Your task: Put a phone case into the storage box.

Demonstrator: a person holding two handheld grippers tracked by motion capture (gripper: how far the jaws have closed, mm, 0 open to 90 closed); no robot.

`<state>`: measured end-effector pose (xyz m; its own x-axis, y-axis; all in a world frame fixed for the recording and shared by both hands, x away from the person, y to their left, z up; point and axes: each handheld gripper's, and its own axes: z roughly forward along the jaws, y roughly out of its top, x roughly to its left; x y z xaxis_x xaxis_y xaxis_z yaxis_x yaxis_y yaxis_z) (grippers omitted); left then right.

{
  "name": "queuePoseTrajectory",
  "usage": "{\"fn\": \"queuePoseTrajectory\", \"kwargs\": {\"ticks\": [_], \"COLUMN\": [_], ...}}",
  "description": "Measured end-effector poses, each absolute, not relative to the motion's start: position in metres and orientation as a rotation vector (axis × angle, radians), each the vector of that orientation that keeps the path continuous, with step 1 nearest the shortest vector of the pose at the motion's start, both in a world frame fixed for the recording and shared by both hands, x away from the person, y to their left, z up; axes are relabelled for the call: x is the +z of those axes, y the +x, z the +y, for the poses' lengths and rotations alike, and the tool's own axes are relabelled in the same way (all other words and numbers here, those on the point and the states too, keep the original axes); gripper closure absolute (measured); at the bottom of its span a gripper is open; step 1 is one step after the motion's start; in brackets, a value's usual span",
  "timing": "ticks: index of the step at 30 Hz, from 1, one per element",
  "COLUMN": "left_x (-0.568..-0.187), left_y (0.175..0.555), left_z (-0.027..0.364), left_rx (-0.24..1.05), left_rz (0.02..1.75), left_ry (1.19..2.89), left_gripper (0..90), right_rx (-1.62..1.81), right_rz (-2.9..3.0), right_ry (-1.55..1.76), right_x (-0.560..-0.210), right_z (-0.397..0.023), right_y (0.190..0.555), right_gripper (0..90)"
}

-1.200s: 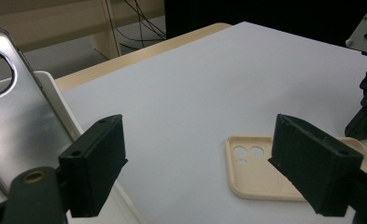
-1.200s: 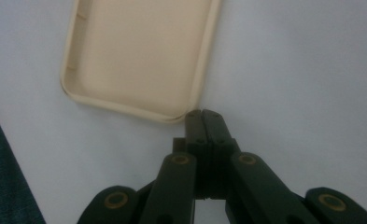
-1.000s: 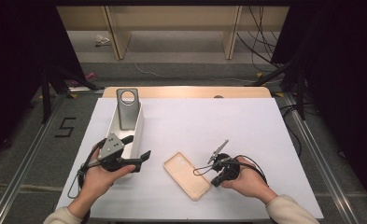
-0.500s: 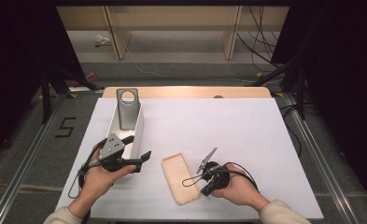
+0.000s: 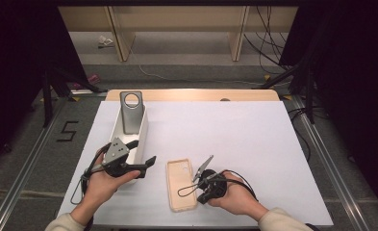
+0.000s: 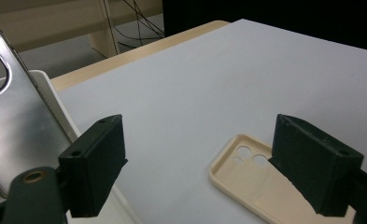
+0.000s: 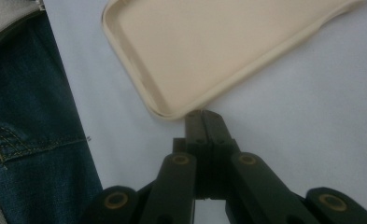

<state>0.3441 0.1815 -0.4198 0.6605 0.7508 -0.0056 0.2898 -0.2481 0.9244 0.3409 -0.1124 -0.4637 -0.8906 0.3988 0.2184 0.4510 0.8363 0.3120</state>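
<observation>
**Right claw pinched shut at edge of beige case, left claw wide open by the tray**

Beige phone case (image 5: 181, 185) lies flat on the white table (image 5: 234, 134), open side up, camera cutouts at its far end. In the high view it sits at about 6 o'clock of the table, slightly left of centre, close to the near edge.

Right gripper (image 7: 203, 116): jaws pressed fully together, nothing between them. In the right gripper view the closed tips sit right at the rounded rim of the case, at the case's 6 o'clock; contact or a hair apart, can't tell. In the high view this gripper (image 5: 200, 188) is at 3 o'clock of the case, just beside its long edge, hand wrapped around the body, cable looping over the case.

Left gripper (image 5: 150, 161): jaws spread wide, holding nothing. Left gripper view shows the two black pads (image 6: 95, 163) far apart with bare table between them; the case's camera end (image 6: 246, 163) lies behind the right-hand pad. In the high view it's at 9 o'clock of the case, near but apart from it, and sits over the near end of the white tray (image 5: 142, 132).

The tray runs along the table's left side, roughly 9 to 11 o'clock. A silver phone case (image 5: 132, 111) with a round camera hole leans in its far end, tilted back.

Blue denim (image 7: 27, 140) fills the left of the right gripper view, past the table edge.
</observation>
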Motion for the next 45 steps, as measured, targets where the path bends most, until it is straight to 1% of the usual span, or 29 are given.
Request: {"fn": "queuePoseTrajectory", "kwargs": {"ticks": [11, 20, 24, 26, 30, 34, 38, 41, 43, 45], "left_x": [-0.420, -0.420, -0.419, -0.420, -0.421, -0.423, -0.424, -0.424, -0.426, -0.428], "left_y": [0.344, 0.342, 0.341, 0.340, 0.338, 0.334, 0.329, 0.326, 0.324, 0.322], "left_z": [0.182, 0.179, 0.176, 0.174, 0.169, 0.161, 0.152, 0.146, 0.141, 0.138], "left_rx": [0.550, 0.553, 0.551, 0.550, 0.546, 0.536, 0.521, 0.477, 0.446, 0.444], "left_rz": [0.827, 0.800, 0.774, 0.758, 0.718, 0.658, 0.571, 0.519, 0.471, 0.434], "left_ry": [1.825, 1.850, 1.881, 1.900, 1.946, 2.027, 2.112, 2.164, 2.217, 2.258], "left_gripper": [17.3, 17.3, 17.2, 17.1, 17.2, 17.7, 18.1, 18.3, 18.9, 18.9], "right_rx": [-0.579, -0.599, -0.674, -0.732, -0.837, -0.916, -0.989, -1.045, -1.072, -1.099], "right_rz": [-2.864, -2.875, -2.913, -2.929, -2.959, -2.977, -3.000, -3.005, -3.007, -3.011], "right_ry": [-0.654, -0.636, -0.674, -0.710, -0.775, -0.822, -0.898, -0.956, -0.985, -1.016], "right_x": [-0.466, -0.465, -0.458, -0.454, -0.447, -0.442, -0.437, -0.435, -0.433, -0.432], "right_z": [-0.098, -0.099, -0.108, -0.115, -0.133, -0.154, -0.174, -0.187, -0.194, -0.201], "right_y": [0.339, 0.340, 0.345, 0.348, 0.357, 0.368, 0.377, 0.383, 0.386, 0.388], "right_gripper": [90.0, 89.5, 74.5, 63.5, 47.2, 35.3, 28.0, 23.0, 20.9, 18.8]}}
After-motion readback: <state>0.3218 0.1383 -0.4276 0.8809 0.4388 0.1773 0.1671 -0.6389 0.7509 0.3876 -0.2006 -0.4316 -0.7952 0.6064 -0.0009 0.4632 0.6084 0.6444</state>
